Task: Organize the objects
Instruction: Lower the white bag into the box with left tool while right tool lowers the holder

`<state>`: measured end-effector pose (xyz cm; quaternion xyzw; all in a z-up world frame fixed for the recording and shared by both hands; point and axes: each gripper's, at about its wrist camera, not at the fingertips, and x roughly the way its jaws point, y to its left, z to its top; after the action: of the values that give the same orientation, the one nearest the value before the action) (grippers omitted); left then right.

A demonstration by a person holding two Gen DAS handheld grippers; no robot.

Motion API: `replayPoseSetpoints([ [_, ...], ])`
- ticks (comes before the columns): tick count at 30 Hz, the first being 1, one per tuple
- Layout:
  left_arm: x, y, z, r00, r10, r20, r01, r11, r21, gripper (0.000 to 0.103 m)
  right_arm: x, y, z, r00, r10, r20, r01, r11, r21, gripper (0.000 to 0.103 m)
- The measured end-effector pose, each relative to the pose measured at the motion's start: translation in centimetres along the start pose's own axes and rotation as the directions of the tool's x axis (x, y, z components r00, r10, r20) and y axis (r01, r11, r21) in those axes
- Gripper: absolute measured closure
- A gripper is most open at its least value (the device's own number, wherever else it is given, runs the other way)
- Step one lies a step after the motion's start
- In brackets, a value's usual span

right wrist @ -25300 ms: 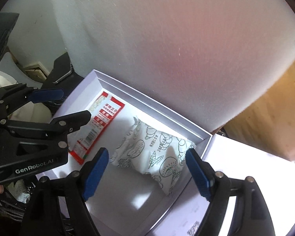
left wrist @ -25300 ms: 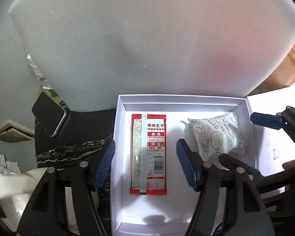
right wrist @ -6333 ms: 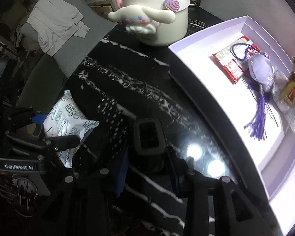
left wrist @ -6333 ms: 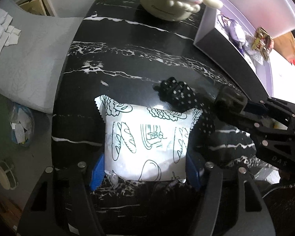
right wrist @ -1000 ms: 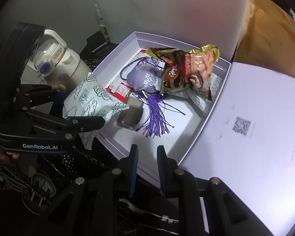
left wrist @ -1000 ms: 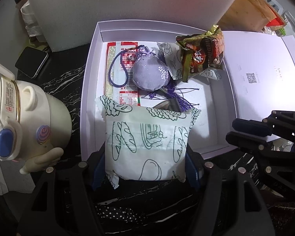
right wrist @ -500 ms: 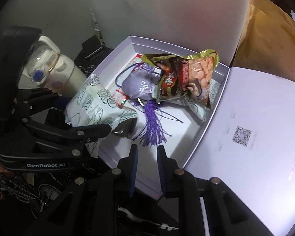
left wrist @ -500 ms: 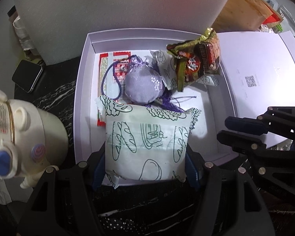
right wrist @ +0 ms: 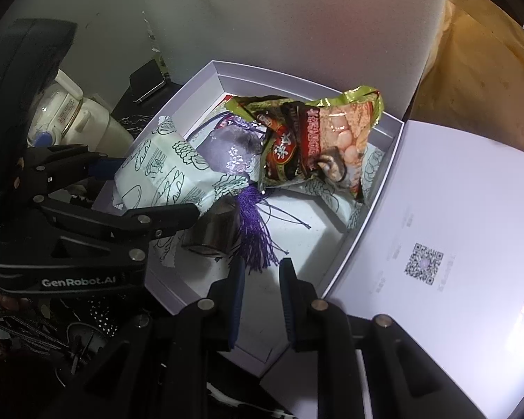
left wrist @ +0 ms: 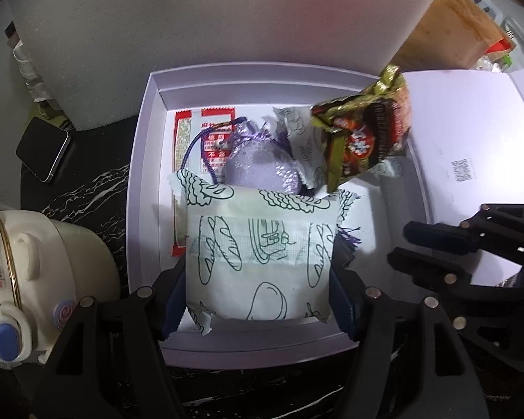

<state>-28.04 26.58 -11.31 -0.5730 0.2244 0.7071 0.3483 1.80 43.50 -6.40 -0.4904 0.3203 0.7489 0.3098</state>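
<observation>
Your left gripper point(left wrist: 258, 296) clamps the white bread packet point(left wrist: 260, 255) at lower centre of its view, over the white box point(left wrist: 146, 160), long axis pointing up the frame; your right gripper point(right wrist: 260, 300) is pinched together, empty

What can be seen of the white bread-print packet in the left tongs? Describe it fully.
The white packet is a puffy, pillow-shaped pouch of thin, slightly glossy film, printed with dark line drawings of loaves and pastries, with zigzag-cut sealed ends. The left tongs clamp it by its two side edges, blue pads pressing in. It hangs above the near part of the open white box, overlapping the purple pouch and the red sachet in the picture. Whether it touches them cannot be told.
</observation>
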Motion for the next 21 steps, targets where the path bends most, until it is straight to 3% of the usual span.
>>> replayPoseSetpoints([
  [9,0.83,0.9,-0.16,1.0,0.007,-0.02,-0.008,0.999,-0.051,0.036,0.33,0.1,0.26,1.0,-0.024,-0.003,0.024,1.0,-0.014,0.081],
  [12,0.89,0.82,-0.19,1.0,0.013,-0.015,-0.014,0.999,-0.049,0.035,0.35,0.27,0.32,1.0,-0.023,-0.001,0.022,1.0,-0.019,0.074],
  [17,1.09,0.39,-0.13,0.998,0.06,0.025,-0.059,0.998,-0.028,0.025,0.31,0.27,0.44,1.0,-0.025,0.009,0.025,1.0,-0.016,0.059],
  [21,1.14,0.34,0.15,0.999,0.039,0.029,-0.038,0.998,-0.047,0.022,0.38,0.2,0.53,1.0,-0.024,0.011,0.024,1.0,-0.012,0.059],
])
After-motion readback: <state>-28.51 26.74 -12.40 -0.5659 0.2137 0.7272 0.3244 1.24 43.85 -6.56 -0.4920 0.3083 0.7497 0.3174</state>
